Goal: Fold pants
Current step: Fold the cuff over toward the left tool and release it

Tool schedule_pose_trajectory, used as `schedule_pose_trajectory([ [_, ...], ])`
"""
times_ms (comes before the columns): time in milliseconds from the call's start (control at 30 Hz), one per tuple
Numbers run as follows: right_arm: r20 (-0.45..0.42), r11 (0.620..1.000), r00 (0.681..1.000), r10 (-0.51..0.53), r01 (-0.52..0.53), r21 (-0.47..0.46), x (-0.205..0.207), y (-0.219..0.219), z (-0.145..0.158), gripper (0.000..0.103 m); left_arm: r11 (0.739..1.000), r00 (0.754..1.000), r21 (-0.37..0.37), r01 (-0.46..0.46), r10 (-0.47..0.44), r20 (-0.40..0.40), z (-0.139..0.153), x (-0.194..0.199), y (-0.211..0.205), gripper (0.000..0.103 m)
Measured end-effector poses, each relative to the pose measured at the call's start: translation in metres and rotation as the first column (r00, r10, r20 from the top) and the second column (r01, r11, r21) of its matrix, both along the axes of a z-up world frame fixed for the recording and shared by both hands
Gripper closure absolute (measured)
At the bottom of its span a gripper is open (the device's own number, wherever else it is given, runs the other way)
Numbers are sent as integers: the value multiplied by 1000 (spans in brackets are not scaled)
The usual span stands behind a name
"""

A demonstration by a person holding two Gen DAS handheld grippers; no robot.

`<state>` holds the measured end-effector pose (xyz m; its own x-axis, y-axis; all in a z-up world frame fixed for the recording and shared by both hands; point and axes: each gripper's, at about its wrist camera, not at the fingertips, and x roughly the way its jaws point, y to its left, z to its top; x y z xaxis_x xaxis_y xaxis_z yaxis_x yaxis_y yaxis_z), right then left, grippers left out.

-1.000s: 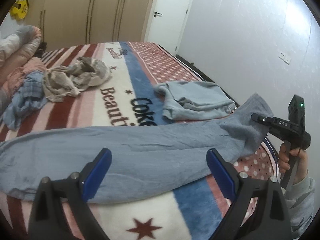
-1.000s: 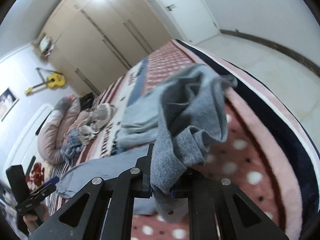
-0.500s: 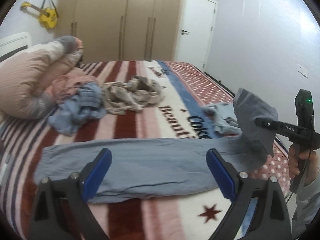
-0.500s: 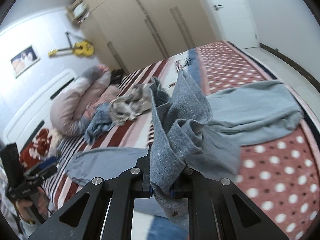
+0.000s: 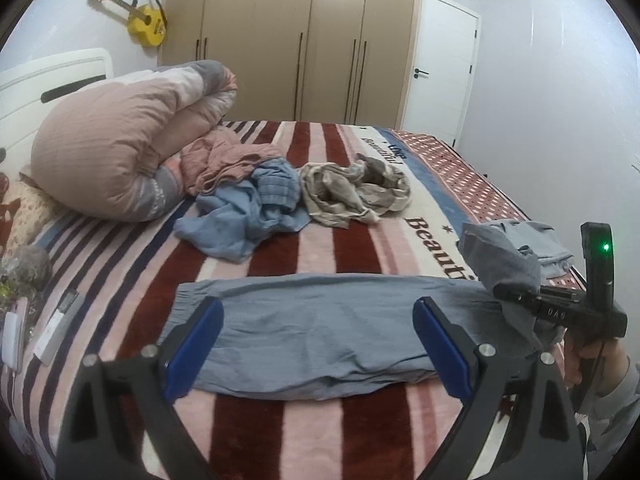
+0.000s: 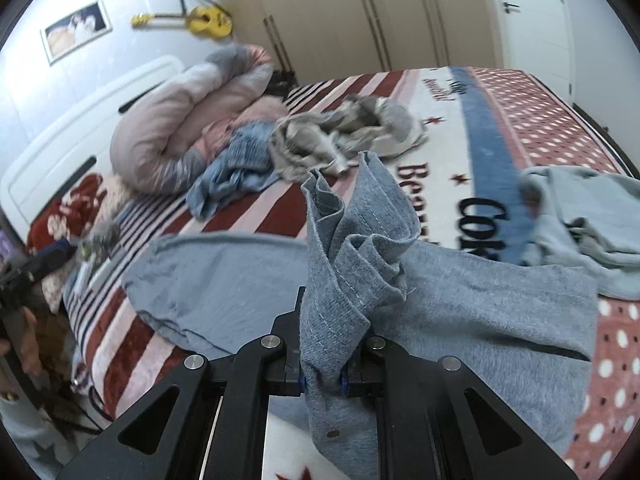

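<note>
Grey pants lay stretched across a striped bed, one end bunched and lifted in the clamped right gripper. The left gripper hung above them, jaws wide and empty. Crumpled clothes sat beyond.

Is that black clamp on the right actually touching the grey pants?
Touching. The right wrist view shows the right gripper closed on a bunched end of the grey pants, the cloth pinched between both fingers.
</note>
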<state>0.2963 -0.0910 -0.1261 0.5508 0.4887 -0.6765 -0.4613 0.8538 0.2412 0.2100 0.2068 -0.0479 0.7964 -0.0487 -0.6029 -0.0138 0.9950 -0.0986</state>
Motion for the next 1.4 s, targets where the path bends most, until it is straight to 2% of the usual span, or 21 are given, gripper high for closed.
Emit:
schedule_pose_trajectory([
  [133,-11,998,999,52,-52,-32,1,26,-11,98,1000,1000,-9,-10,10,-16,-10,4,11,9],
  [367,-39,991,996,77,-81,-107,2,48,-33,98,999,999,-32,-40,39,-18,-16,3,29,9],
  [667,1,985,991,132,-131,-112,2,71,-21,98,995,996,-32,-92,91,-19,-14,-3,52,9],
  [800,-29,979,988,153,-156,-132,7,86,-29,98,995,995,-35,-96,95,-34,-16,-3,57,9],
  [933,-92,974,982,164,-176,-141,7,92,-47,91,996,996,-37,-77,75,-49,-22,-2,55,9],
  [1067,-91,962,972,216,-228,-153,-5,98,-53,71,998,997,-33,-58,56,-62,-27,3,49,9],
  [1133,-86,957,967,239,-249,-151,-11,99,-51,66,998,997,-32,-49,47,-61,-27,5,47,9],
  [1200,-89,954,958,271,-280,-111,-14,97,-46,61,998,997,-35,-44,42,-57,-27,5,46,9],
  [1400,-75,951,948,308,-309,-2,-19,87,-25,61,997,997,-43,-62,60,-57,-29,6,53,9],
])
